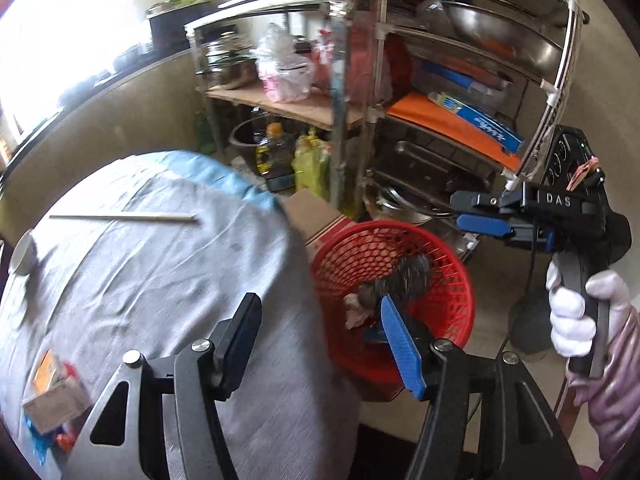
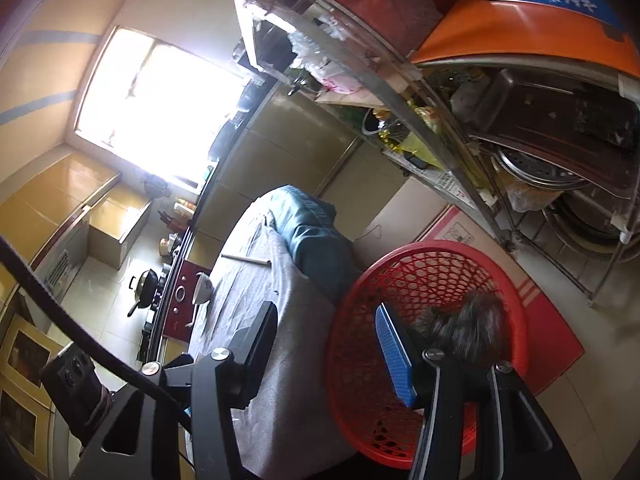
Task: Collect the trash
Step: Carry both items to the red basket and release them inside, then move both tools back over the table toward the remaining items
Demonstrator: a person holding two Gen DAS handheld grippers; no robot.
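Note:
A red mesh basket point(image 1: 452, 312) stands on the floor beside the cloth-covered table point(image 1: 160, 272); it also shows in the right wrist view point(image 2: 400, 276). In it lie a dark fuzzy clump point(image 1: 408, 276) and a crumpled white paper point(image 1: 354, 312); the clump also shows in the right wrist view point(image 2: 472, 324). My left gripper point(image 1: 320, 340) is open and empty over the table's edge by the basket. My right gripper point(image 2: 328, 344) is open and empty above the basket rim; it shows in the left wrist view point(image 1: 476, 214). A chopstick point(image 1: 124, 218), a white cup point(image 1: 23, 254) and small cartons point(image 1: 52, 396) lie on the table.
A metal shelf rack point(image 1: 376, 92) with pans, bags and boxes stands behind the basket. A cardboard box point(image 1: 316, 216) sits between table and rack. A kitchen counter with a stove point(image 2: 180, 288) runs along the far side of the table, under a bright window.

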